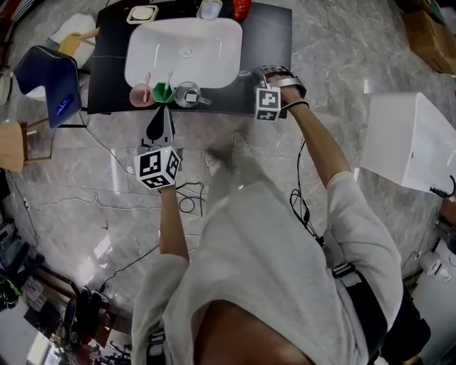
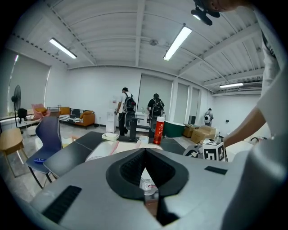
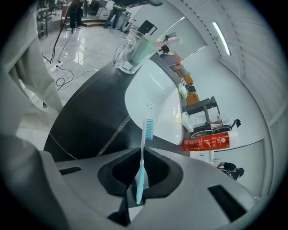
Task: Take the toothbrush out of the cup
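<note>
A blue toothbrush (image 3: 143, 157) stands between the jaws of my right gripper (image 3: 143, 150), which is shut on its handle; the bristle head sticks out above the black table (image 3: 85, 121). In the head view the right gripper (image 1: 258, 74) hovers at the table's right side, beside the white sink (image 1: 184, 50). A clear cup (image 1: 187, 94), a green cup (image 1: 162, 92) and a pink cup (image 1: 140, 93) stand in a row at the table's front edge. A pink toothbrush (image 3: 173, 41) sticks out of the far cups. My left gripper (image 1: 164, 114) is shut and empty, just in front of the green cup.
A red bottle (image 1: 241, 8) and a soap dish (image 1: 142, 14) stand behind the sink. A blue chair (image 1: 46, 82) is left of the table, a white box (image 1: 410, 142) to the right. Cables (image 1: 189, 196) lie on the floor. People (image 2: 128, 110) stand far off.
</note>
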Available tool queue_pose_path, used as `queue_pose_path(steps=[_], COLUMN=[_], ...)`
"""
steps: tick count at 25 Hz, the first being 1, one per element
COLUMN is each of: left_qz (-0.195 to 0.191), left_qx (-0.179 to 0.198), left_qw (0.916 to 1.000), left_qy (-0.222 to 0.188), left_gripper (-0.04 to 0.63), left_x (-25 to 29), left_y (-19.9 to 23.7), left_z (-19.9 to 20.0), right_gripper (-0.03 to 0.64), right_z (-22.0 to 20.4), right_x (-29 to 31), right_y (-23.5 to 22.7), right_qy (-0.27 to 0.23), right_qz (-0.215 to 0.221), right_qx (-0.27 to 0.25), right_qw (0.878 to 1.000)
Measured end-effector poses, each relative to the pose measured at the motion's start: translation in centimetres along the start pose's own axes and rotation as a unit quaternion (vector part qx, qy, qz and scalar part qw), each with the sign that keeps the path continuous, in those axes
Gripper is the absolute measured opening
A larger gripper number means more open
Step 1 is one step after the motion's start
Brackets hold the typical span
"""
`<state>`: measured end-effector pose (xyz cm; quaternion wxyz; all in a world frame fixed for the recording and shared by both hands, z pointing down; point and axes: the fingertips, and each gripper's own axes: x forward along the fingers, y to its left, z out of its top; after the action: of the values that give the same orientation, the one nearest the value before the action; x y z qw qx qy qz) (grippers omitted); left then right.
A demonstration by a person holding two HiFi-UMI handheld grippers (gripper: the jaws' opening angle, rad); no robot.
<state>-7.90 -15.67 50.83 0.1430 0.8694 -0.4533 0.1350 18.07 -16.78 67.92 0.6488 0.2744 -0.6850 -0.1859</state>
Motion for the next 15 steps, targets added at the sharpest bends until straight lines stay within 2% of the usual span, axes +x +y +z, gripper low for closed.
queue_pose_path(steps=[5,15], left_qz=[0.008,0.010], left_qx=[-0.001,-0.001], left_qw=[1.0000,1.0000], left_qy=[0.001,0.001], left_gripper=[0.025,0.025], left_x=[-0.4,-0.4], left_y=[0.6,0.7], left_z=[-0.2,-0.1], right_gripper=[0.038,0.042], right_z=[-0.1,0.1], right_x=[1.5,2.0], right_y=[1.0,1.2], right_qy=[0.008,0.000], right_qz=[0.023,0.035], right_qx=[-0.013,-0.012], right_qw=[1.000,0.999])
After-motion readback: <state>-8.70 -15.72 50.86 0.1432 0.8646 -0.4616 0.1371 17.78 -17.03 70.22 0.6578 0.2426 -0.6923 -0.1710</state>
